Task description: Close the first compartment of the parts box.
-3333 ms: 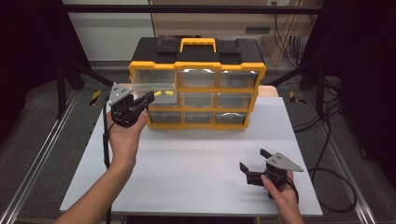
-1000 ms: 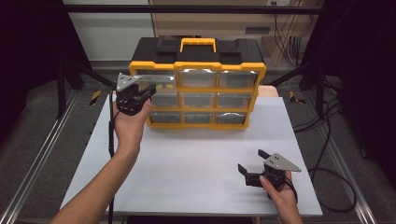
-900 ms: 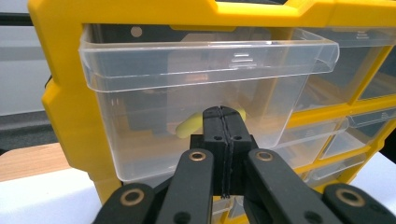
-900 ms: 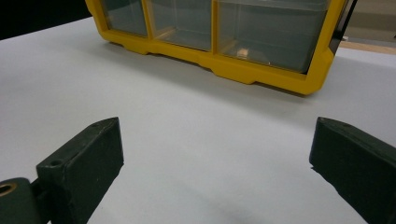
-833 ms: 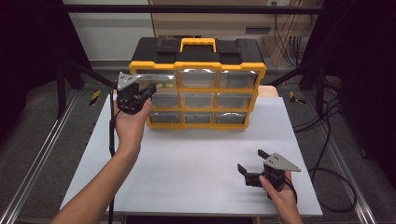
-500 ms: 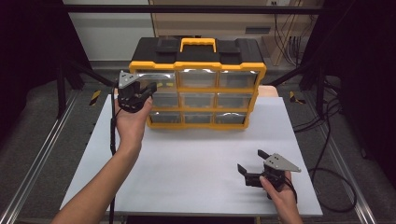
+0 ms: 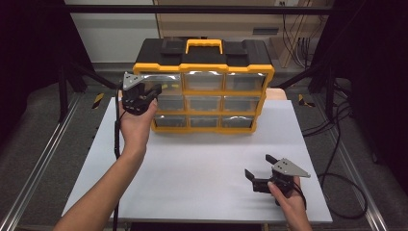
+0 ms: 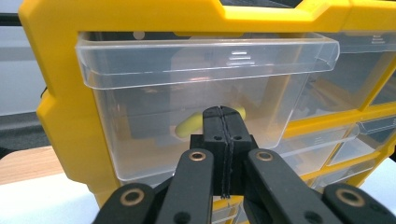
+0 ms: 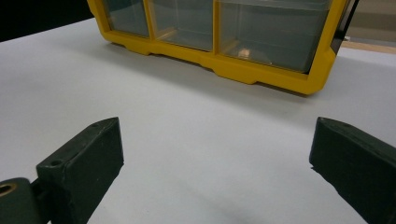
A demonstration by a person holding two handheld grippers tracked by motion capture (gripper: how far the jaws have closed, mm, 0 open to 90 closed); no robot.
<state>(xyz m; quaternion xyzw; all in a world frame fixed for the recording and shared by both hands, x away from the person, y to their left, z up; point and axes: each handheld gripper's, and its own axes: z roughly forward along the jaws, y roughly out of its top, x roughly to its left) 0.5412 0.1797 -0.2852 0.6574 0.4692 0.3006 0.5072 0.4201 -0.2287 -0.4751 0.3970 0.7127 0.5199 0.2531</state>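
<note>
A yellow and black organiser (image 7: 207, 91) with clear drawers stands at the back of the white table (image 7: 192, 163). My left gripper (image 7: 153, 90) is held up at its top-left drawer (image 8: 201, 88), a clear bin whose front lip juts out from the frame. The jaws are shut flat against each other (image 8: 224, 112) with nothing between them, tips at the drawer front. A yellow-green piece (image 8: 187, 127) lies inside that drawer, partly hidden by the jaws. My right gripper (image 7: 259, 166) rests low near the table's front right, open and empty (image 9: 215, 154), facing the bottom row of drawers (image 9: 271, 37).
The organiser has a yellow carry handle (image 7: 203, 45) on its black lid. Metal rails (image 7: 38, 163) run along the table's left side and cables (image 7: 337, 159) trail off to the right. Bare white tabletop lies between the two hands.
Since the earliest frame my left gripper has risen and moved right to the top-left drawer. Over the last second neither hand has moved.
</note>
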